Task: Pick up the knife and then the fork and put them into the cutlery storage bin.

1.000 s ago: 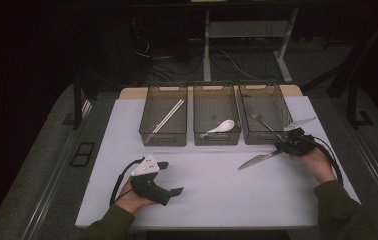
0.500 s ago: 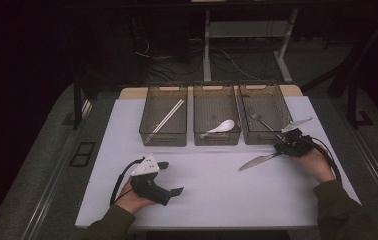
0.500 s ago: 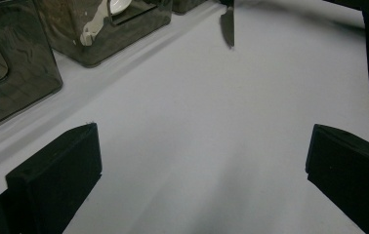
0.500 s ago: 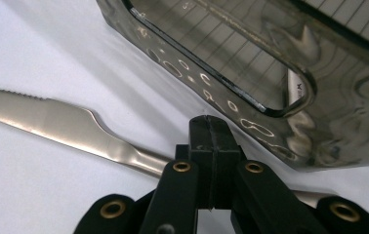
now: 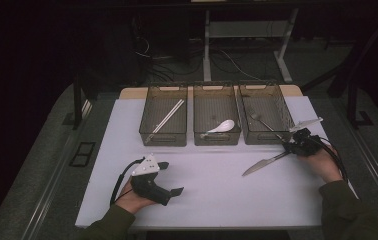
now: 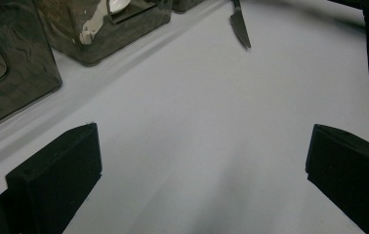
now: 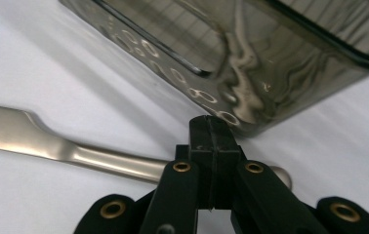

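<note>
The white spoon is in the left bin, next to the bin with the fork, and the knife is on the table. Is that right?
Not quite. The white spoon lies in the middle bin, not the left one, as the high view shows. The rest holds: that bin is next to the bin with the fork, and the knife is on the table.

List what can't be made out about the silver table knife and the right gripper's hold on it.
- Silver table knife, right gripper view: the shut black jaws of the right gripper cover the handle, so whether they pinch it or sit above it is hidden.
- Knife blade tip, same view: cut off by the left edge.
- High view: the jaws at the knife handle are too small to read.
- Left gripper view: the knife's handle is cut off by the top edge.
</note>
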Demonstrator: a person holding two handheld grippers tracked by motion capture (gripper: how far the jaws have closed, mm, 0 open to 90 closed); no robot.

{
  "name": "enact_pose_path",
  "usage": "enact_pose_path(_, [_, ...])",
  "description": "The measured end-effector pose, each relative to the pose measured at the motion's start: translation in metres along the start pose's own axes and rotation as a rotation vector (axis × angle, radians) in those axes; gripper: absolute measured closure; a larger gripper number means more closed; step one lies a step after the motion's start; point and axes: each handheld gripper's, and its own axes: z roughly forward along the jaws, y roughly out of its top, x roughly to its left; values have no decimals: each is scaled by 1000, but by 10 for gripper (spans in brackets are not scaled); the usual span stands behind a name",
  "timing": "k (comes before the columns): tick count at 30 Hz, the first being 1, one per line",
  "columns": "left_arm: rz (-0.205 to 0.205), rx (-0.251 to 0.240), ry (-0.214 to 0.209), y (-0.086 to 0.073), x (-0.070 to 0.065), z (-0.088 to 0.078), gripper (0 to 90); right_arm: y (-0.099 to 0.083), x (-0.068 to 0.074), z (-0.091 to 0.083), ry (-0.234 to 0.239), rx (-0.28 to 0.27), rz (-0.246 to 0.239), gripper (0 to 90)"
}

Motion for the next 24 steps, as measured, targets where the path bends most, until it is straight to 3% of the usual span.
enact_pose_path(8, [1,-4,0,0,0,-1,0,-5,2,-6,-1,29,-17,900])
enact_pose_path(13, [4,-5,-1,0,-1,-1,0,-13,4,-14,35,55,-21,900])
enact_pose_path(24, [5,-5,0,1,-1,-2,0,-24,17,-26,101,105,-85,900])
